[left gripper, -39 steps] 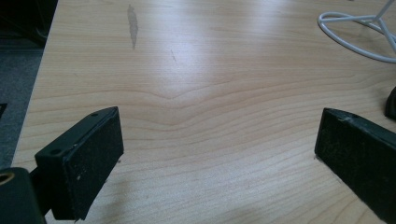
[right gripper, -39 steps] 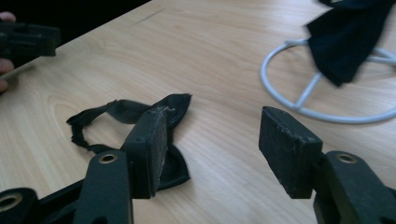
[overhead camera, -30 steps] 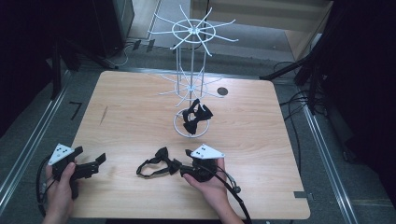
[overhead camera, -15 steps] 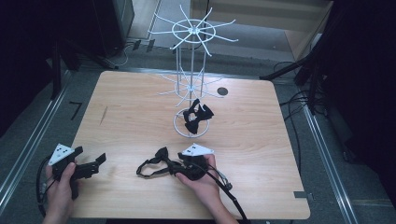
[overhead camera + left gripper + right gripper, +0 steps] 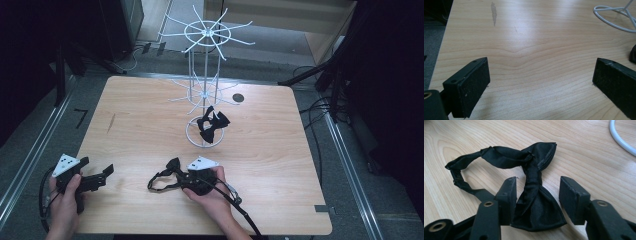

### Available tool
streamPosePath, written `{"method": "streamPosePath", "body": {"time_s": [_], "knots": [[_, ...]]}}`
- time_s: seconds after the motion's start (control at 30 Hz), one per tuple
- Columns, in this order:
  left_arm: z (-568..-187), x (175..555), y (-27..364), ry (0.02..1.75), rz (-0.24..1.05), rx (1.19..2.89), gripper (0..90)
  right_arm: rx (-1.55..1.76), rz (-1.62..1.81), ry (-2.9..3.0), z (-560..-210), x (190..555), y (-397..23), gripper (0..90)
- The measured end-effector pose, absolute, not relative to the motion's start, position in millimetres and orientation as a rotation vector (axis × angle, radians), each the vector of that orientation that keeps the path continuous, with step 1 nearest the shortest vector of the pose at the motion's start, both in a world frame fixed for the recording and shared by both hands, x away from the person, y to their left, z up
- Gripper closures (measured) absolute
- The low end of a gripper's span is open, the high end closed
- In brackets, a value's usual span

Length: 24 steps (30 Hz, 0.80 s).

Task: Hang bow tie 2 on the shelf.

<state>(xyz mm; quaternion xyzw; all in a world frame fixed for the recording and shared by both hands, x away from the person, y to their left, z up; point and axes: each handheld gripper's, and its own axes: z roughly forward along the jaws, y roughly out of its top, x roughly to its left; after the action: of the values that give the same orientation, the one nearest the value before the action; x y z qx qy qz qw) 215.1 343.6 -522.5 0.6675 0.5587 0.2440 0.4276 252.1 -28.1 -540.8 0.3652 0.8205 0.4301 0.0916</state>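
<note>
Between right gripper (image 5: 537, 192) jaws part-open: bow tie (image 5: 534, 202).

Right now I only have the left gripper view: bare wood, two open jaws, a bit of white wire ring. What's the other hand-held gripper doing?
Observer: The right hand-held gripper sits over a black bow tie lying on the table, jaws open on either side of its lower wing.
Operator: Is it touching the tie?
Observer: The left jaw looks right against the fabric; the right jaw stands clear of it.
Operator: And that white ring?
Observer: It is the base of a white wire rack with radial arms, and a second bow tie rests at that base.
</note>
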Motion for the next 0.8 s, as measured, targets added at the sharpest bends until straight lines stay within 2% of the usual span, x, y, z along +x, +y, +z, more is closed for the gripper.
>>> {"method": "streamPosePath", "body": {"time_s": [0.1,0.13,0.17,0.2,0.33,0.53,0.8], "knots": [[-522.5,215.2,343.5,1.395,0.609,1.668,1.5,1.055,1.246,2.438,-540.5,250.7,-29.4,60.0],[-522.6,215.1,343.4,1.395,0.609,1.668,1.5,1.046,1.241,2.435,-540.7,249.7,-30.3,63.5],[-522.7,215.1,343.3,1.394,0.611,1.665,1.5,1.049,1.255,2.442,-540.9,248.5,-32.4,70.9],[-522.7,215.1,343.2,1.394,0.609,1.664,1.5,1.049,1.255,2.442,-540.9,248.5,-32.4,70.9],[-522.7,214.8,342.2,1.390,0.608,1.670,1.5,1.072,1.255,2.461,-539.4,248.3,-37.0,82.0],[-522.7,215.1,342.6,1.390,0.601,1.668,1.5,1.066,1.271,2.415,-537.0,244.7,-44.3,84.0],[-522.7,215.1,342.5,1.390,0.600,1.669,1.5,1.038,1.422,2.283,-514.3,243.3,-56.3,83.9]]}}
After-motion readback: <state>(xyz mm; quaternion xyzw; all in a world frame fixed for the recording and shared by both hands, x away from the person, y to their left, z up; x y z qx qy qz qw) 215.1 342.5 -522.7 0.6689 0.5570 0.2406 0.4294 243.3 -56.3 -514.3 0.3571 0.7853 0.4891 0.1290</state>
